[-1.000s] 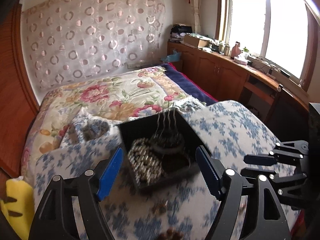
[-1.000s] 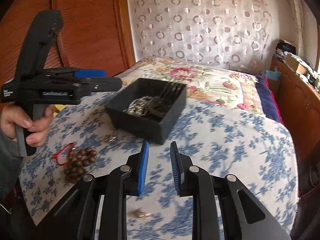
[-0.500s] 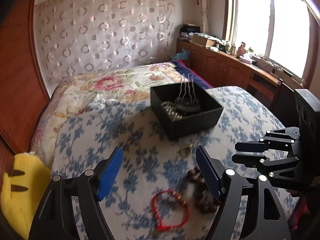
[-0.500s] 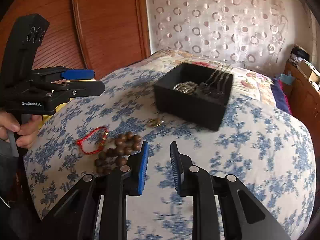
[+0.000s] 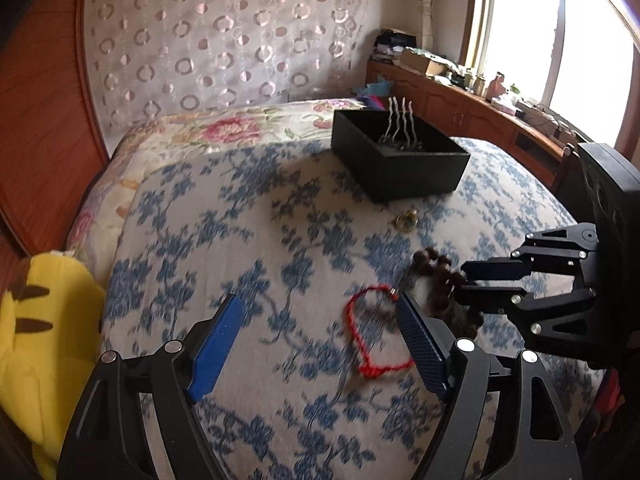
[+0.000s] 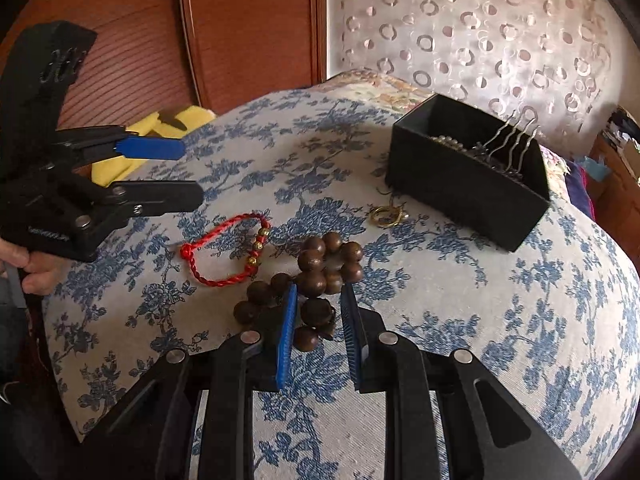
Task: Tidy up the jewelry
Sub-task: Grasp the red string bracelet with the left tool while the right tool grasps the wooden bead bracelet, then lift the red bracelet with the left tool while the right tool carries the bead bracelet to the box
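Observation:
On the blue-flowered cloth [image 6: 460, 320] lies a brown wooden bead bracelet [image 6: 328, 260] [image 5: 436, 276]. My right gripper [image 6: 319, 300] [image 5: 462, 285] is low over its near end, jaws narrowly open, with one bead between the pads and a thin gap on each side. A red cord bracelet [image 5: 372, 340] [image 6: 224, 252] with gold beads lies to the left of the beads. My left gripper [image 5: 318, 308] [image 6: 192, 172] hangs wide open over the cloth, its right finger beside the red cord, holding nothing. A gold ring [image 6: 384, 216] [image 5: 406, 218] lies before the black box [image 6: 460, 184] [image 5: 400, 160].
The box holds a silver hair comb [image 5: 398, 124] and pale beads. A yellow plush toy [image 5: 40, 340] sits at the cloth's left edge. A floral quilt [image 5: 224, 128] and wooden panelling [image 6: 248, 32] are behind. A hand [image 6: 28, 264] holds the left gripper.
Both grippers have come down and back from the box toward the loose jewelry. The right one now straddles the brown beads; the left one has the red cord by its right finger.

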`<state>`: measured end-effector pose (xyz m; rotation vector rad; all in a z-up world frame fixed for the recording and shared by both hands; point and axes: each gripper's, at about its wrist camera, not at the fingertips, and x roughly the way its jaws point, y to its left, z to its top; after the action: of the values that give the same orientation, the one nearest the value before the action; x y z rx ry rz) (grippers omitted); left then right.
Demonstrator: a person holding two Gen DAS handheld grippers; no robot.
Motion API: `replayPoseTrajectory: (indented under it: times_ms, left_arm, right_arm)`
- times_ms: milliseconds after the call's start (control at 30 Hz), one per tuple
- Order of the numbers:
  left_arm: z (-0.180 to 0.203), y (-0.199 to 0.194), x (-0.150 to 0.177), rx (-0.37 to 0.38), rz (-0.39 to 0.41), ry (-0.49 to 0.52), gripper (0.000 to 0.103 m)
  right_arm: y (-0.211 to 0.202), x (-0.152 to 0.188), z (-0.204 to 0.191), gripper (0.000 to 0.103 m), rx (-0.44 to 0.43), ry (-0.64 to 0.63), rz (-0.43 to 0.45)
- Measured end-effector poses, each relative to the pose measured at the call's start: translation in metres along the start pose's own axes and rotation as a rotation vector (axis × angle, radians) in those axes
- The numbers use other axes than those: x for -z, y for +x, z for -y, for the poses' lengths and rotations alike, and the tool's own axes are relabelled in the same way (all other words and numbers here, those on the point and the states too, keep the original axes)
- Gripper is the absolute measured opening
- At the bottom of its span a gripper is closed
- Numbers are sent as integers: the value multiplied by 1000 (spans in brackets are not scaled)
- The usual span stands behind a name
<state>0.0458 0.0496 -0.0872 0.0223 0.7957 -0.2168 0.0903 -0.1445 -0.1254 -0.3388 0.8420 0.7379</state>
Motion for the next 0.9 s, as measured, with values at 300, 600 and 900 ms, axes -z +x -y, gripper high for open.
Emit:
replayPoseTrajectory:
  times_ms: [300, 600, 900]
  left_arm:
    - [6, 2, 13, 20, -32, -18, 76]
    - [19, 4, 15, 58, -38, -13, 60]
    - [30, 18, 16, 19, -82, 28, 28]
  right_arm:
    - [-14, 1, -10, 17, -3, -38, 45]
    - [-51, -2, 4, 17, 26, 1, 145]
    - [-56, 5, 16, 17, 43, 30, 162]
